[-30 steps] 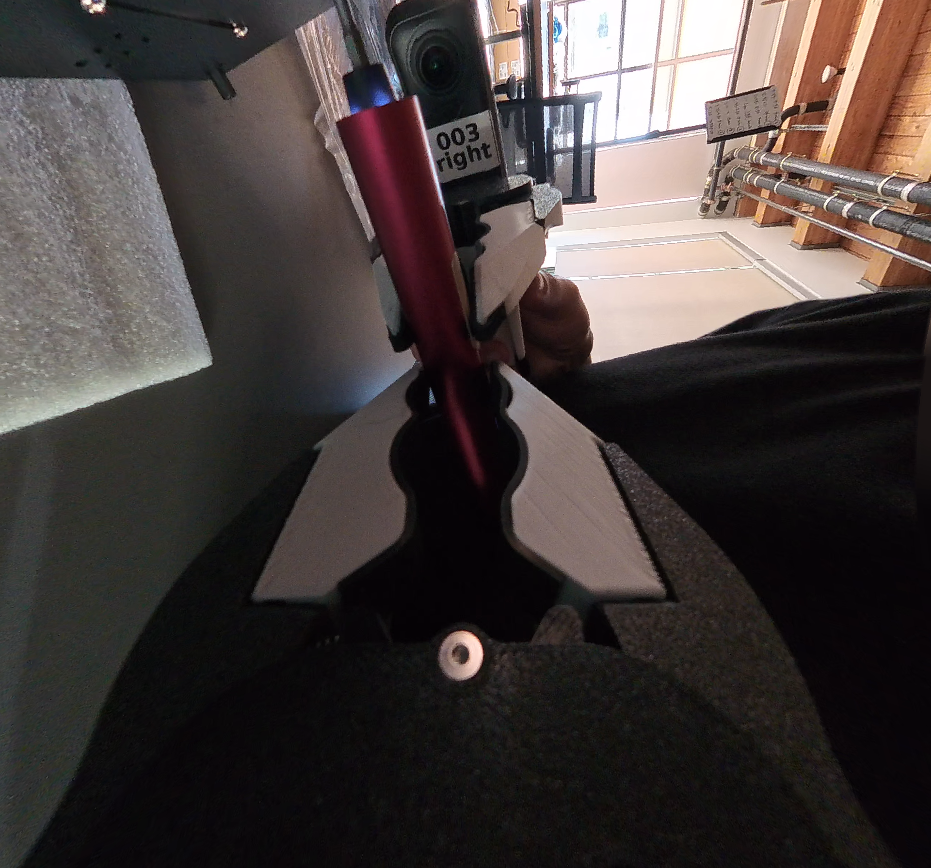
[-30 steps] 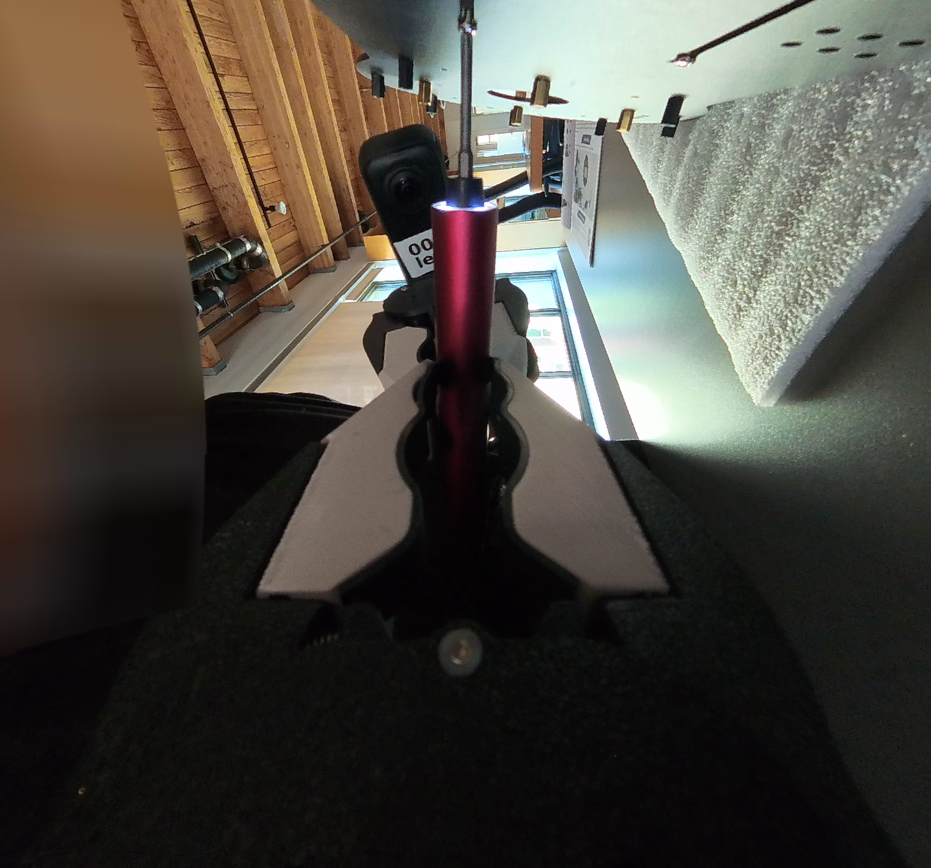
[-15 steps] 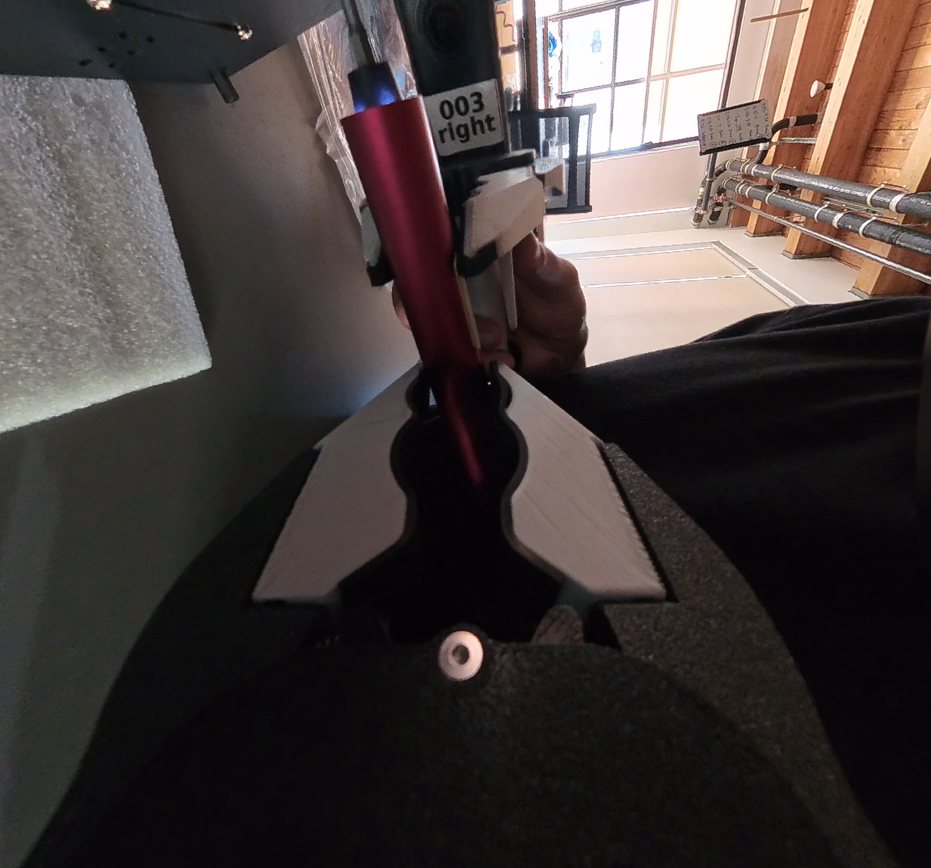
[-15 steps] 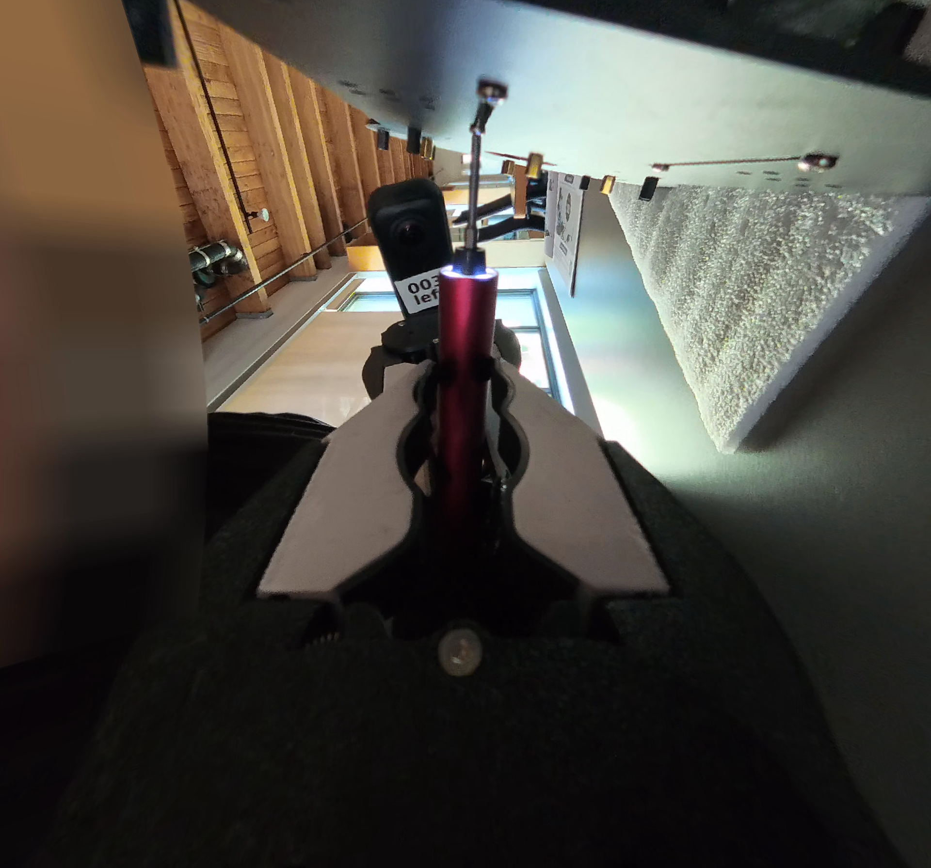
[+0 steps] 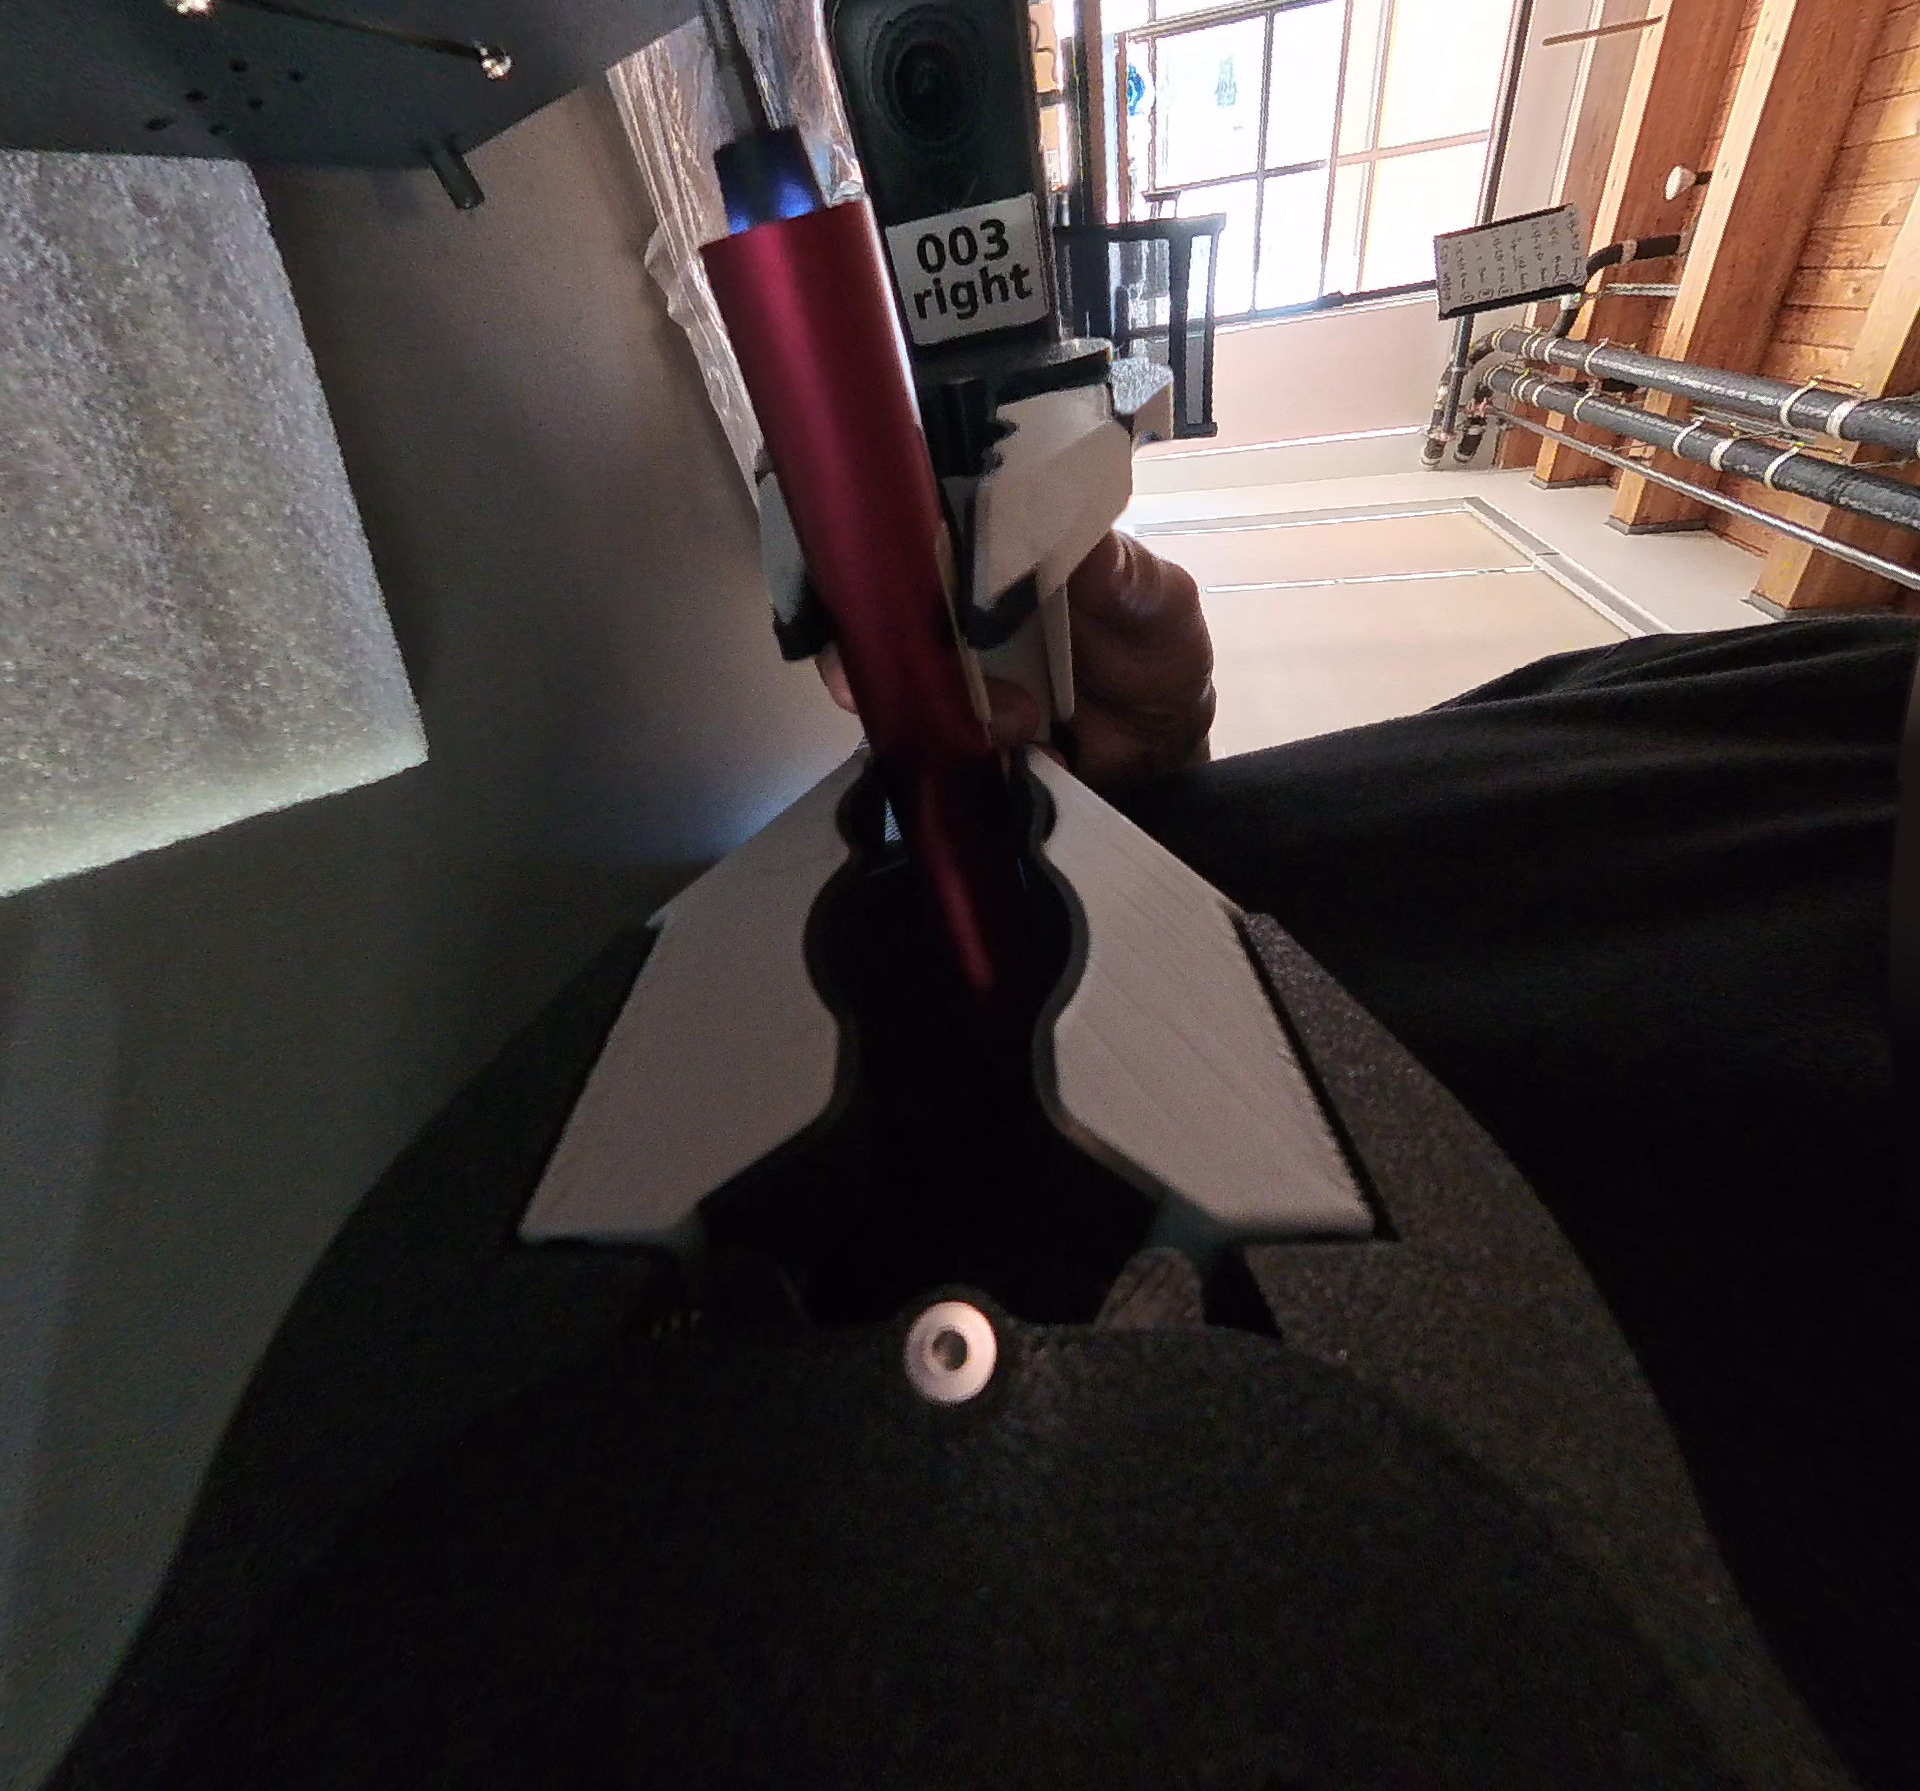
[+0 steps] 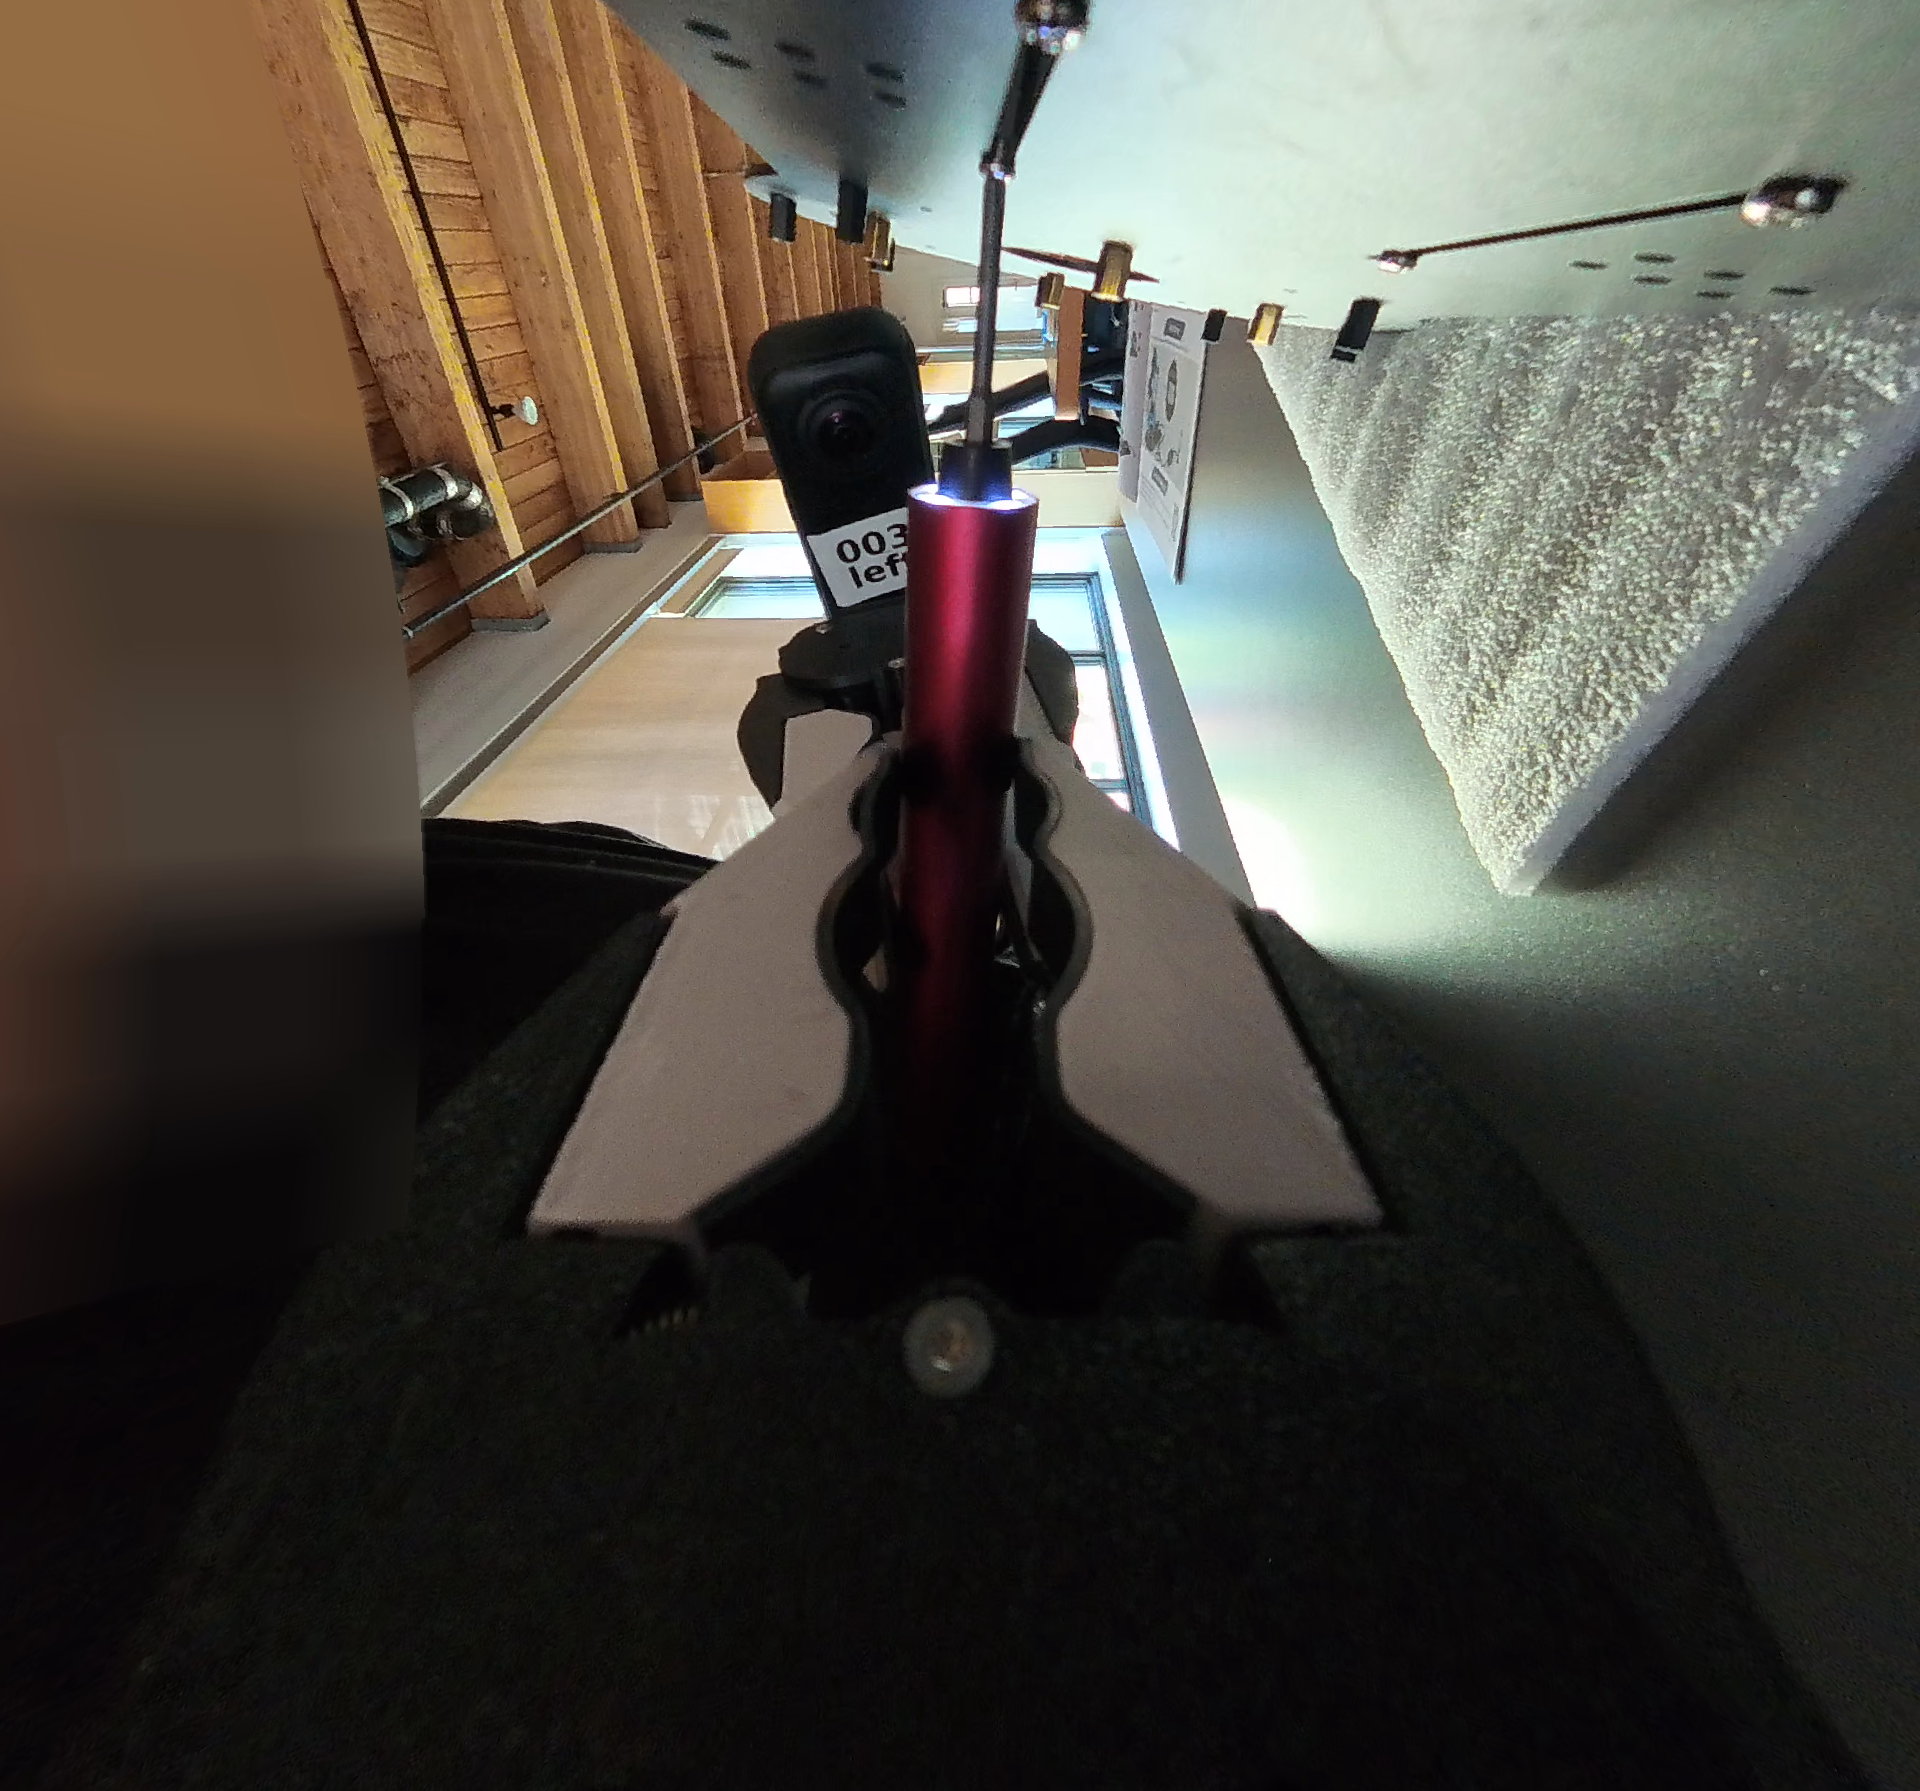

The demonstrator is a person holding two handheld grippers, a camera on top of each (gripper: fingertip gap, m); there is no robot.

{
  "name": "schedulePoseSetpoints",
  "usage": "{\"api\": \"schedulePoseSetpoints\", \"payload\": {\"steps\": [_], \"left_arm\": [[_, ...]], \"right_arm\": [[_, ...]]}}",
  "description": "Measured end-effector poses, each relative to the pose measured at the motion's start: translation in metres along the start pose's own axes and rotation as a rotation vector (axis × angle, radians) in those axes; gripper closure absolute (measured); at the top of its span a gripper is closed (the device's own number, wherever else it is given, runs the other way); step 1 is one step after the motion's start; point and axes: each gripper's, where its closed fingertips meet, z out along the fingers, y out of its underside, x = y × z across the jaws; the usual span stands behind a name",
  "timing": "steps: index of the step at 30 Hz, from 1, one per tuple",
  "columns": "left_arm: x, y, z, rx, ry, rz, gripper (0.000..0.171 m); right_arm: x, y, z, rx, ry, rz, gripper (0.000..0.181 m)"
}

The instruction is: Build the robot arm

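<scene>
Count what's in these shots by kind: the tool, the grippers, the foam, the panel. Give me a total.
Red screwdriver: 1
Grippers: 2, left gripper, right gripper
White foam block: 1
Dark panel: 1
Total: 5

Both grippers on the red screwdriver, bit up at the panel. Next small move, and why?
Probably tilt the red screwdriver slightly so its bit lines up with the thin pin on the dark panel: they meet at a slight angle in the right wrist view. The right gripper has its jaws on the handle.
</scene>
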Motion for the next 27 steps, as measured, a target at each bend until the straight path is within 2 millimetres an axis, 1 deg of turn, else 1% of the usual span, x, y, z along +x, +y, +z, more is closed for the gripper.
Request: {"api": "schedulePoseSetpoints", "payload": {"steps": [3, 11, 15, 21, 27], "left_arm": [[0.0001, -0.0001, -0.0004, 0.002, 0.000, -0.001, 0.149], [-0.0002, -0.0002, 0.0001, -0.003, -0.007, 0.003, 0.149], [-0.0010, -0.0004, -0.0010, 0.001, -0.003, -0.009, 0.150], [-0.0018, -0.0003, -0.0009, -0.001, -0.015, 0.001, 0.150], [-0.0035, -0.0002, -0.0015, 0.000, -0.020, -0.005, 0.150]], "right_arm": [[-0.0003, -0.0043, -0.0009, 0.016, -0.009, 0.017, 0.162], [-0.0002, -0.0052, -0.0016, 0.008, -0.026, 0.046, 0.163], [0.0006, -0.0059, -0.0003, 0.011, 0.016, -0.014, 0.162], [0.0004, -0.0060, -0.0004, 0.007, -0.025, 0.039, 0.163], [0.0013, -0.0062, 0.0016, 0.008, -0.012, 0.008, 0.163]]}}
